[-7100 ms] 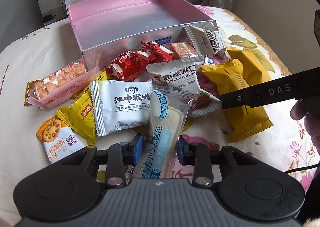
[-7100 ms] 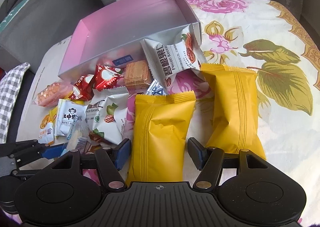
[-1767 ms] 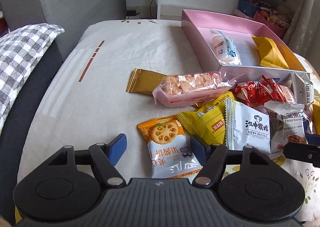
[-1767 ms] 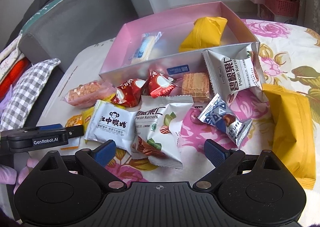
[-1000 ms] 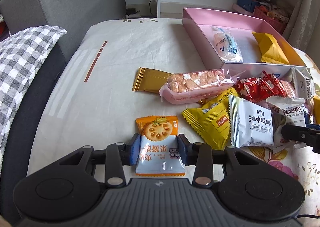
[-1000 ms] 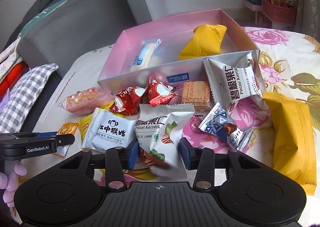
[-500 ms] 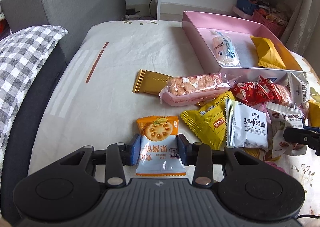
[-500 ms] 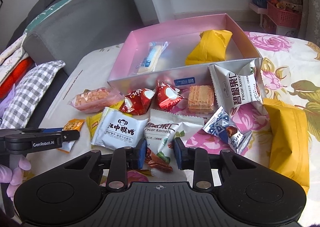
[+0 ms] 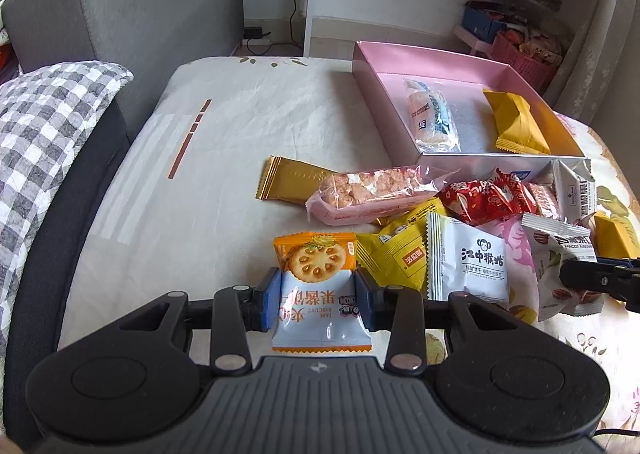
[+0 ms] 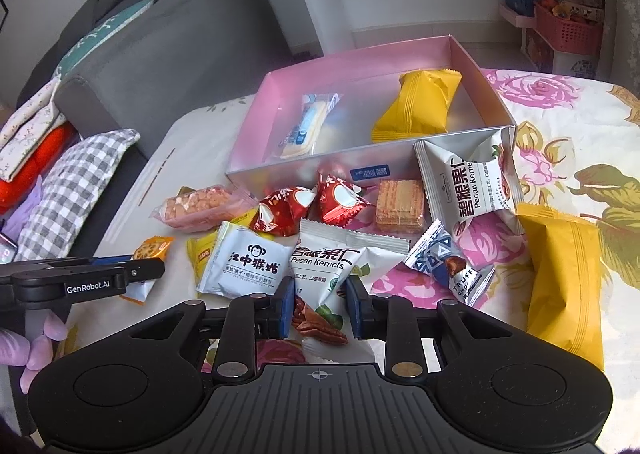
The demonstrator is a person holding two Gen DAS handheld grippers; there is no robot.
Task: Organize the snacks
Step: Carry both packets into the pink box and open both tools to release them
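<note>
Blue pads of the left gripper (image 9: pixel 316 300) pinched the jam biscuit packet (image 9: pixel 318 290) at its sides; the near end of the packet ran under the gripper body and was cut off from view. From the right wrist only an orange corner of that packet showed beyond the left gripper's black finger. The right gripper (image 10: pixel 318 304) was clamped on the lower part of the pecan kernels packet (image 10: pixel 340 274), squeezing it narrow, and the packet's near edge was hidden by the gripper housing. Whether either packet was clear of the tablecloth (image 9: pixel 224 158) could not be told. The pink box (image 10: pixel 360 170) stood at the far side of the snack pile, holding a clear-wrapped bread roll (image 10: pixel 306 126) on the left and a yellow packet (image 10: pixel 420 106) on the right. A yellow sachet (image 9: pixel 394 254) lay half buried under the monkey-logo packet (image 9: pixel 468 262). Another yellow packet (image 10: pixel 564 282) lay at the right, near the picture's edge.
</note>
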